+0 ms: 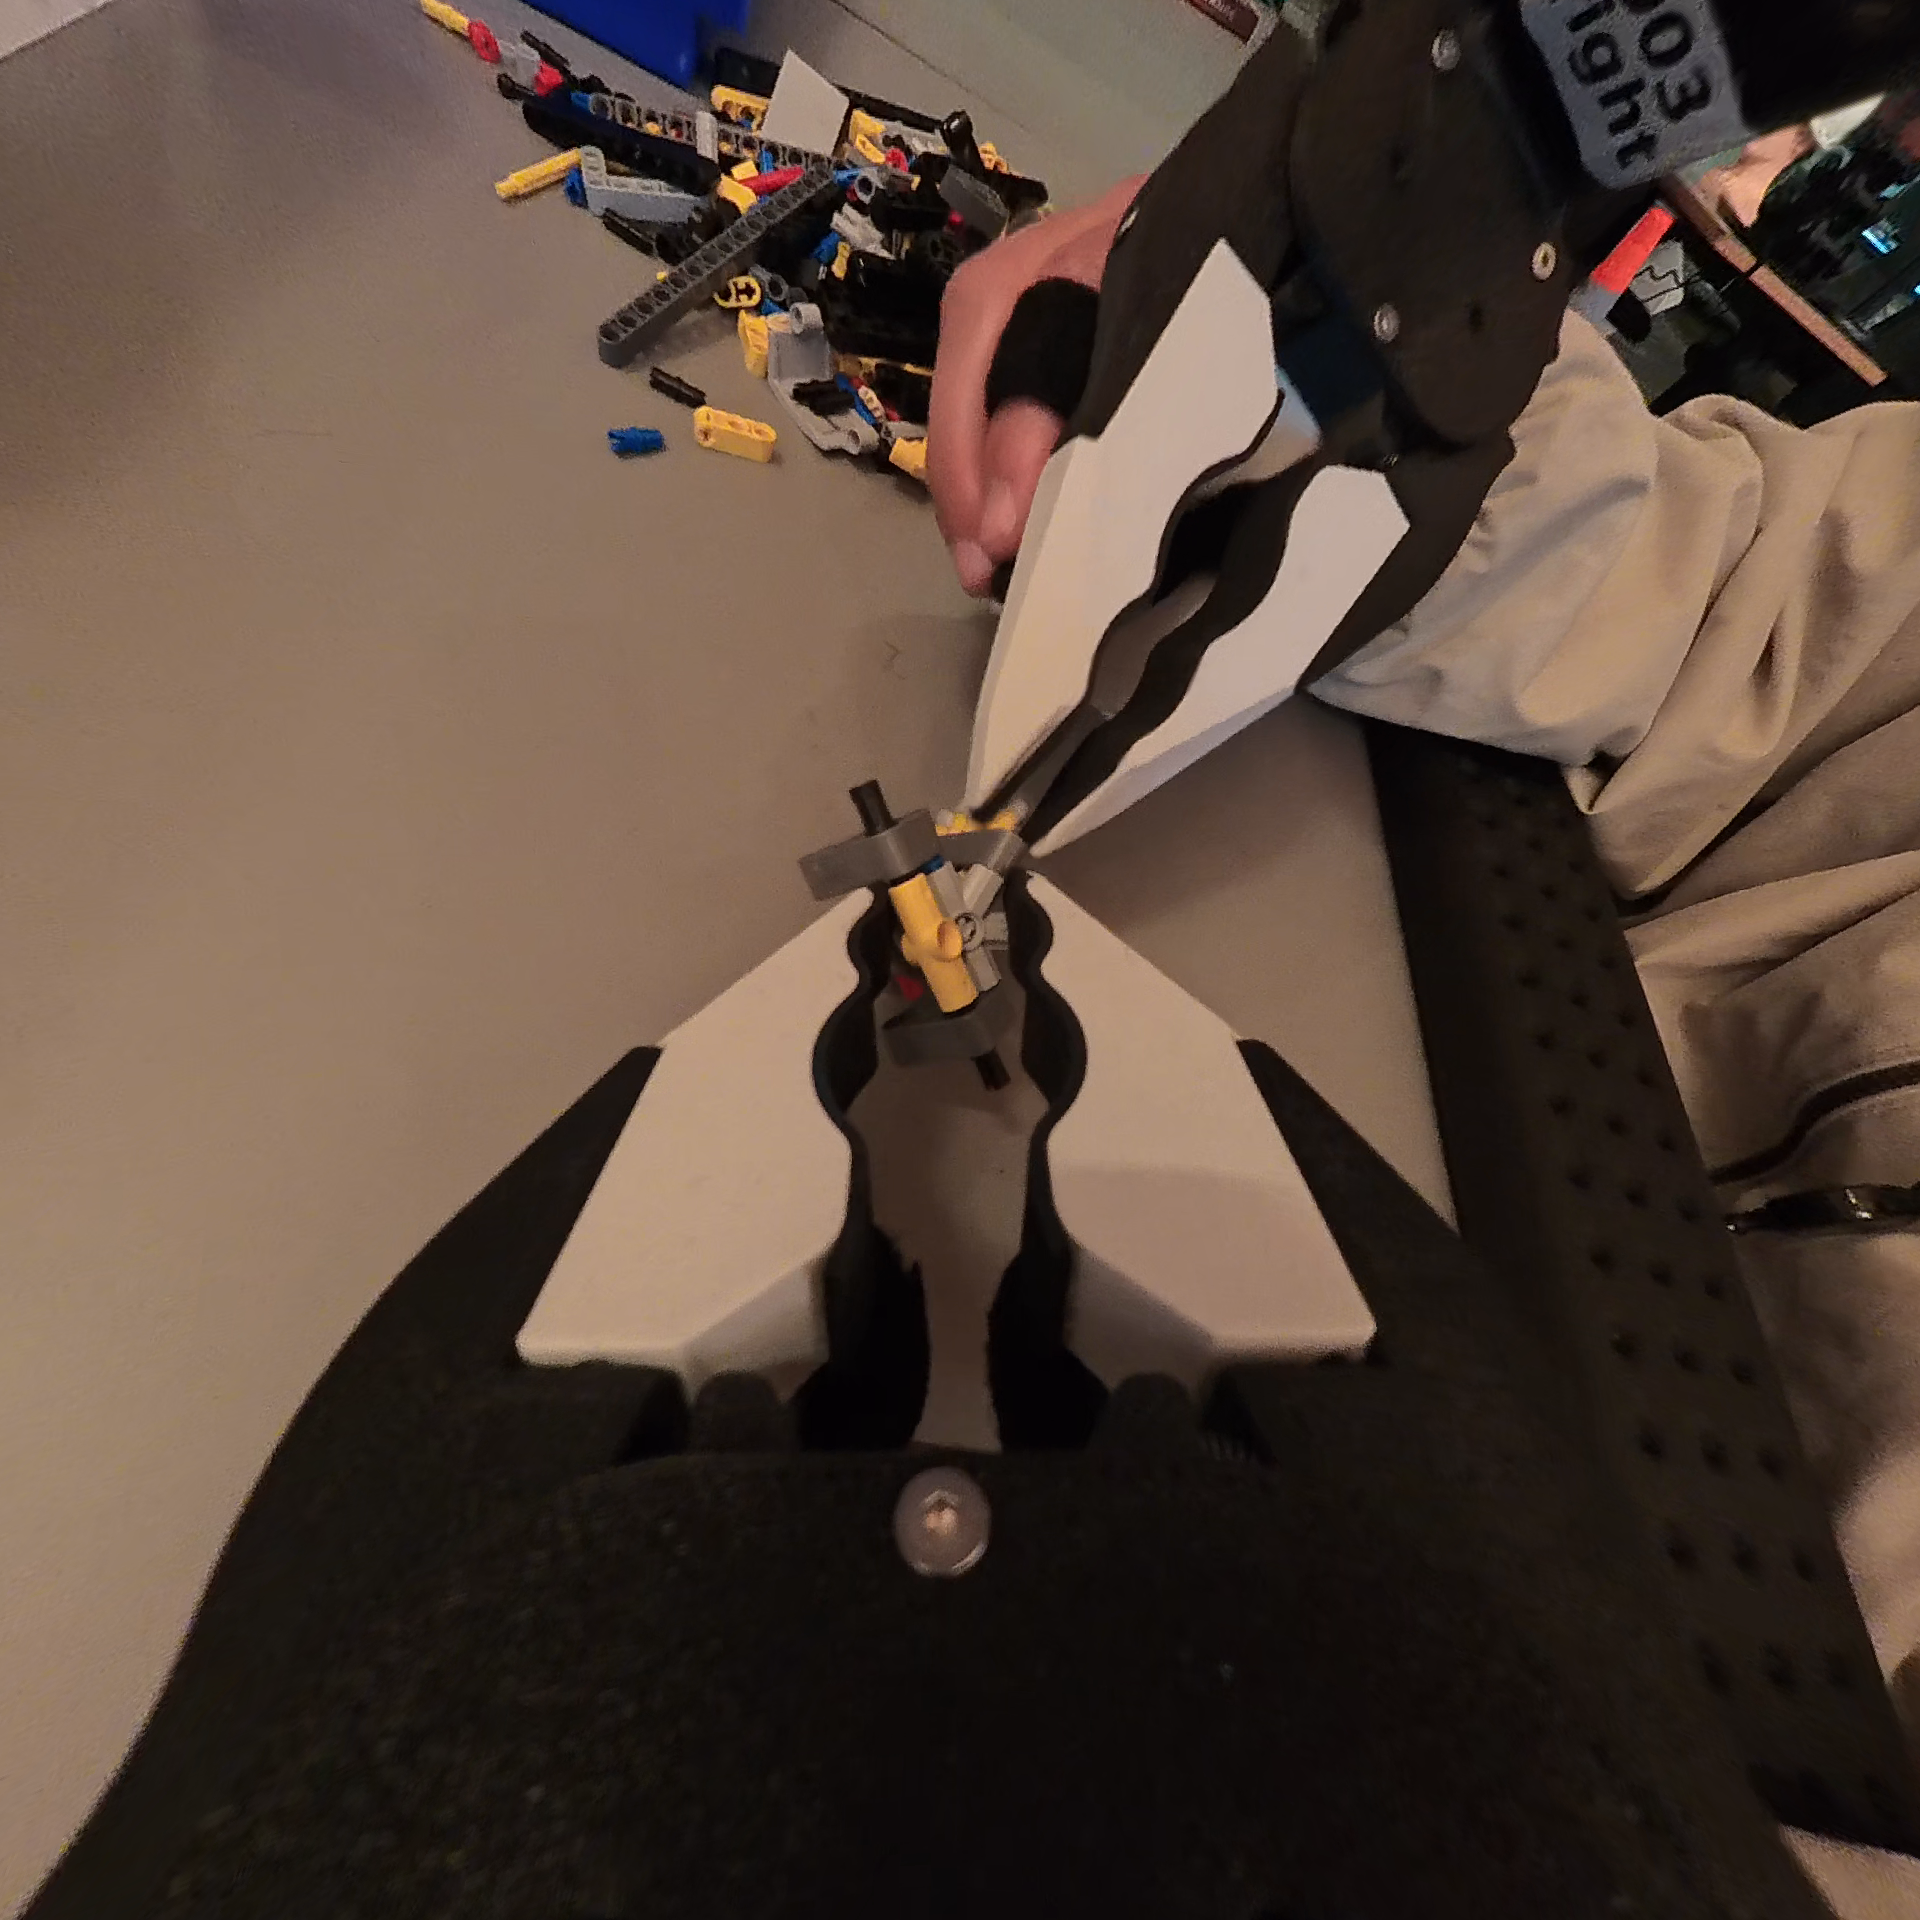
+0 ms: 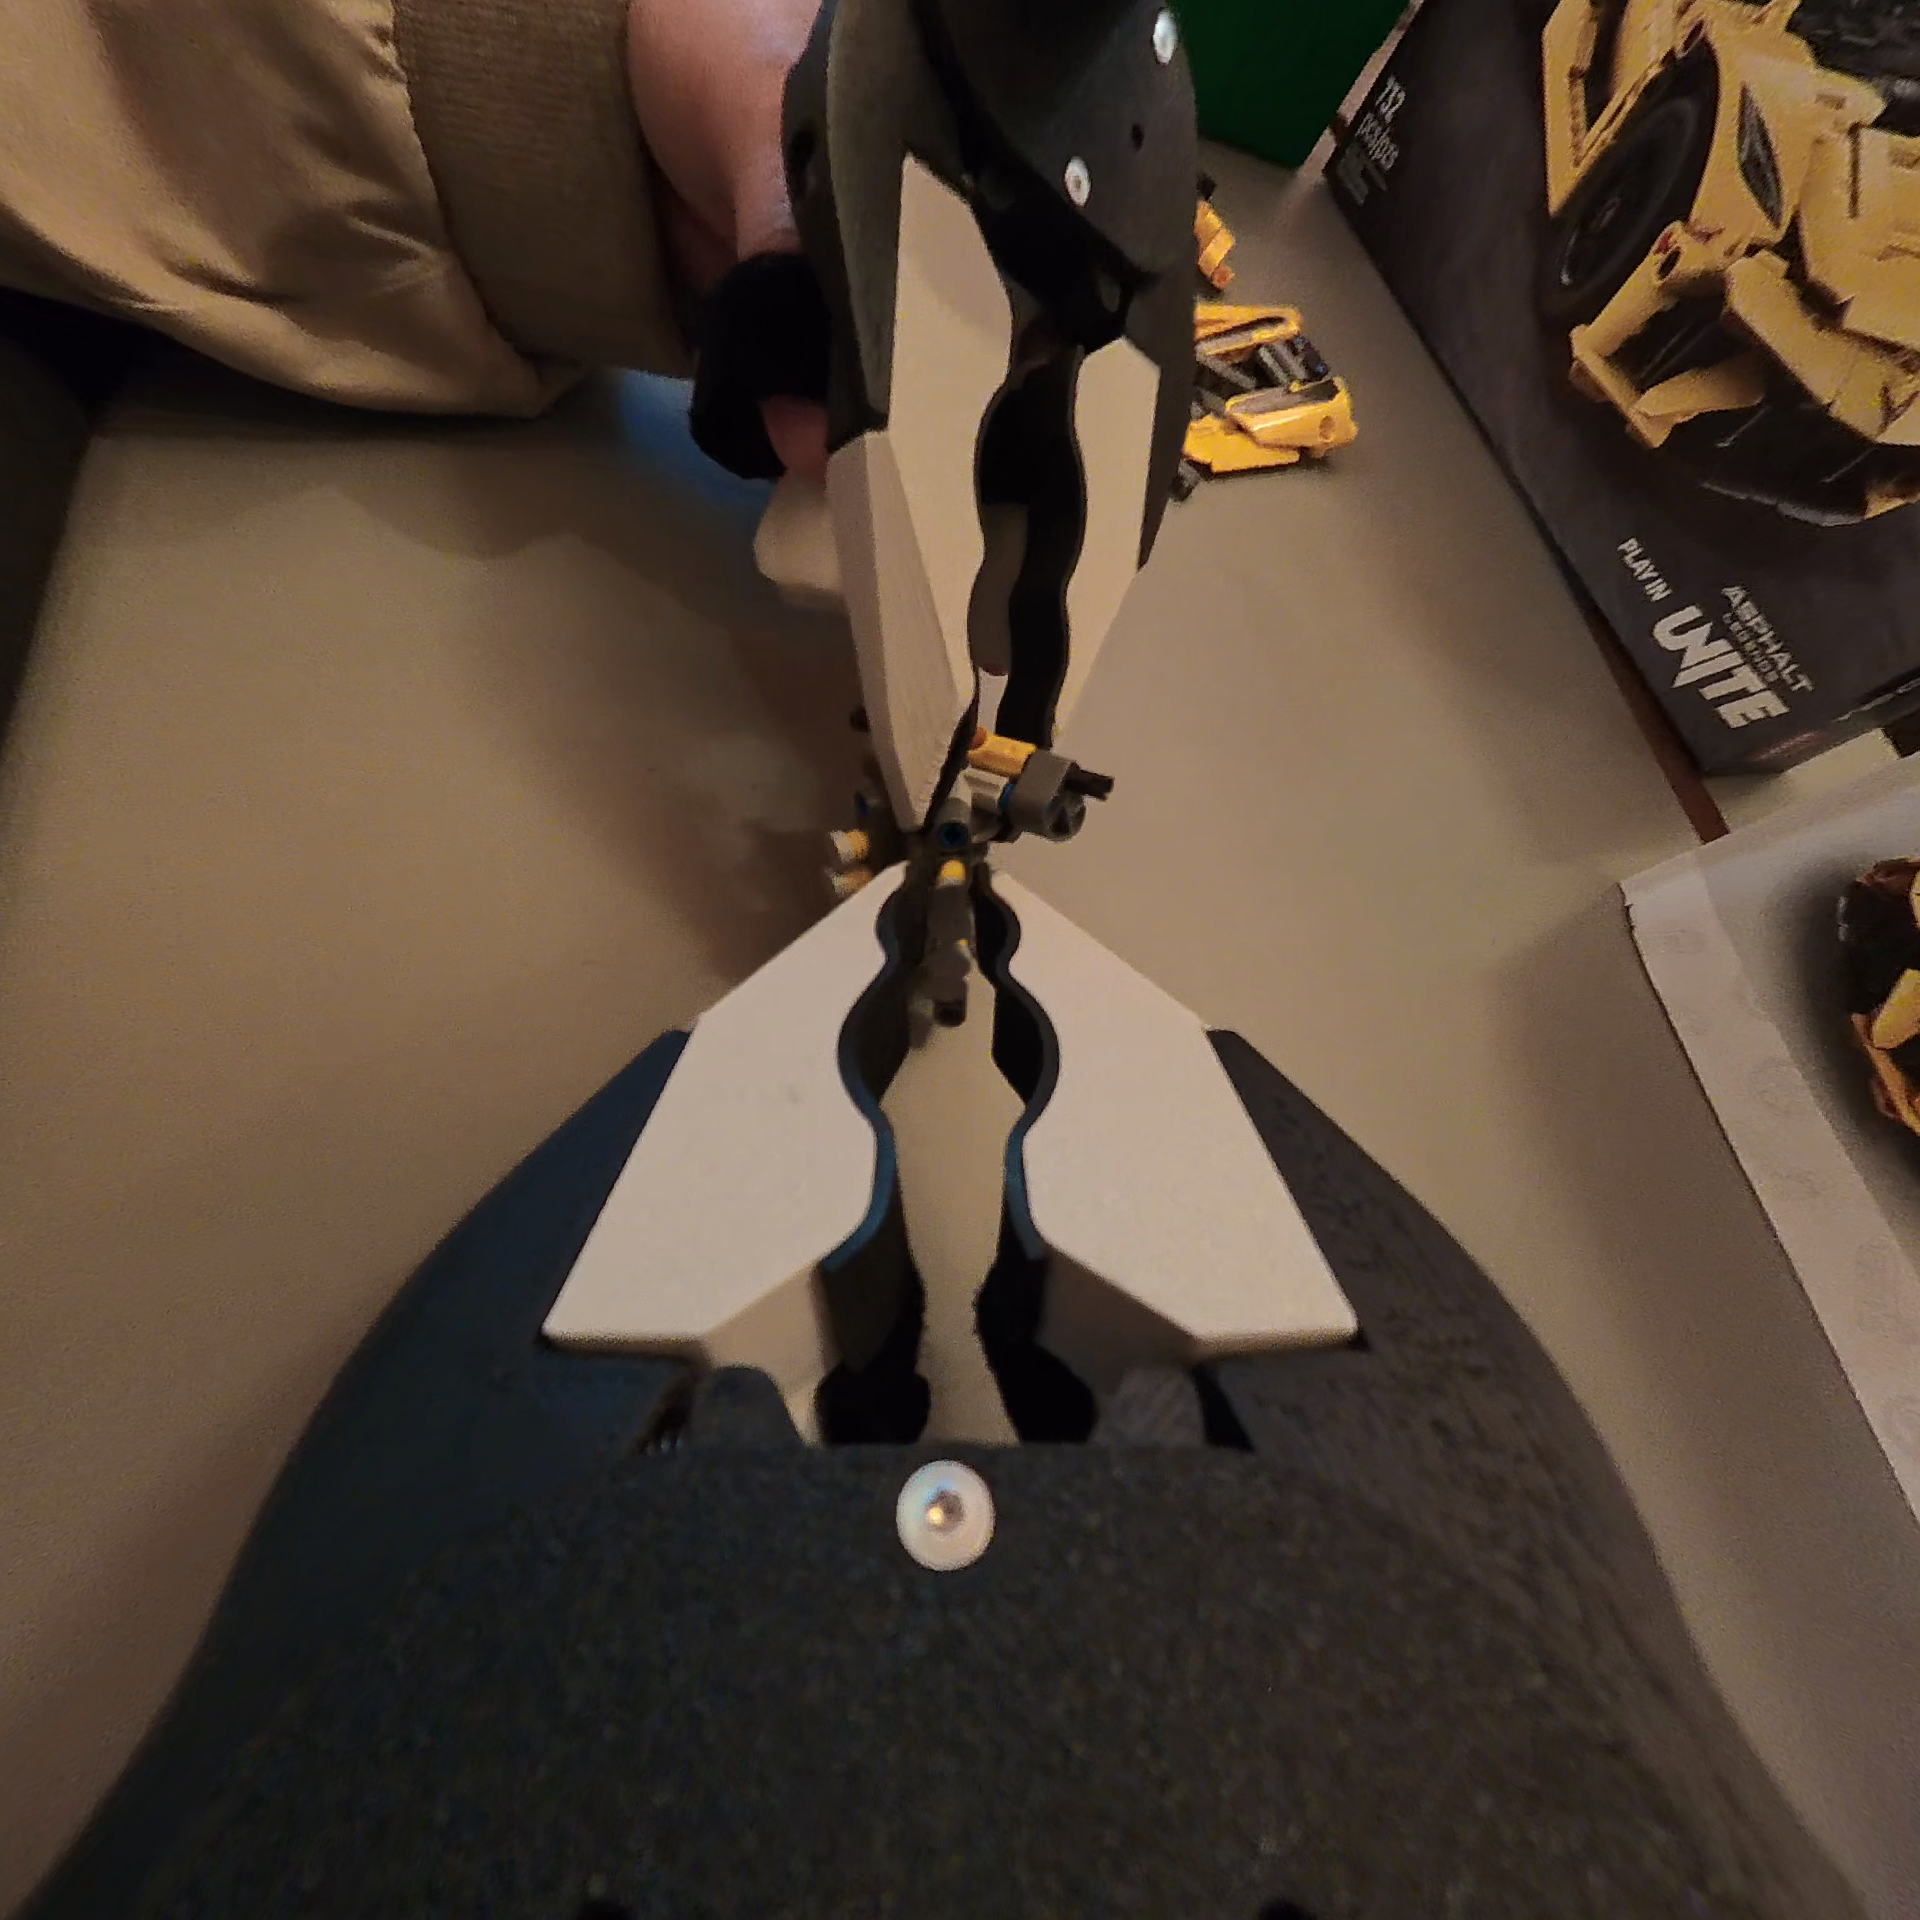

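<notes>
We see both grippers, left (image 1: 940, 914) and right (image 2: 940, 904), pinching one small assembly (image 1: 925, 925) between their jaws; loose parts (image 1: 790, 197) lie beyond.

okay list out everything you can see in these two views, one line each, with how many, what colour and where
brick assembly: one, grey, yellow and black, gripped between both grippers' tips above the table
loose brick pile: many, black, yellow, blue, red, grey, far side of table
yellow parts: a few, yellow and black, beside the box
printed box: one, dark, yellow car picture, table's right edge
table: one, beige
sleeve: beige, person's arm
left hand-held gripper: white fingers, shut on the assembly
right hand-held gripper: white fingers, shut on the assembly
</notes>
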`<state>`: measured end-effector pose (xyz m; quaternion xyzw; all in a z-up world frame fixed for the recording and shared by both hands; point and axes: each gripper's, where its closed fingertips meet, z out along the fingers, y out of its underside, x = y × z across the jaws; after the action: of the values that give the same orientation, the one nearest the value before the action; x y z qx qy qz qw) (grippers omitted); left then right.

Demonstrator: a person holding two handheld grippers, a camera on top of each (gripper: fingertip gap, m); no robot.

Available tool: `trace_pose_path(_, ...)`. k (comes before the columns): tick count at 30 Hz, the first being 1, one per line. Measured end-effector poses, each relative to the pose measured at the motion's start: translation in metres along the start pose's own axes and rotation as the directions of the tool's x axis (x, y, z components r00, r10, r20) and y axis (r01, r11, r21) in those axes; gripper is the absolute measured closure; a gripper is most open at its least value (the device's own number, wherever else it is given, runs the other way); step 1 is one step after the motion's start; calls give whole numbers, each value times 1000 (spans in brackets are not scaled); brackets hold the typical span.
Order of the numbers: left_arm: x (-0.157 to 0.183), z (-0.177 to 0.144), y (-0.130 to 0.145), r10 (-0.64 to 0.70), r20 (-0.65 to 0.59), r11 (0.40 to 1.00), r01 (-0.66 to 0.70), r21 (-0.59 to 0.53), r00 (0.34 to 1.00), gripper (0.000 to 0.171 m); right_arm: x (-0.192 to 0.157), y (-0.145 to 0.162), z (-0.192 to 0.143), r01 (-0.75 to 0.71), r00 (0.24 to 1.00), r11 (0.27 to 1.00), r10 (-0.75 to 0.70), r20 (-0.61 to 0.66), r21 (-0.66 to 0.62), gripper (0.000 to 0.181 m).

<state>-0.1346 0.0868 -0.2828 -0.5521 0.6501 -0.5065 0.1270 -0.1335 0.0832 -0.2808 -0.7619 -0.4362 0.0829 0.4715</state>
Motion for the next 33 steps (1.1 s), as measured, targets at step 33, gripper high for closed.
trace_pose_path(33, -12, -10, 1, -33, 6, 997, 32, 63, 999, 151, 15, 3, -9, -223, 972, 973, 218, 88, 58, 163)
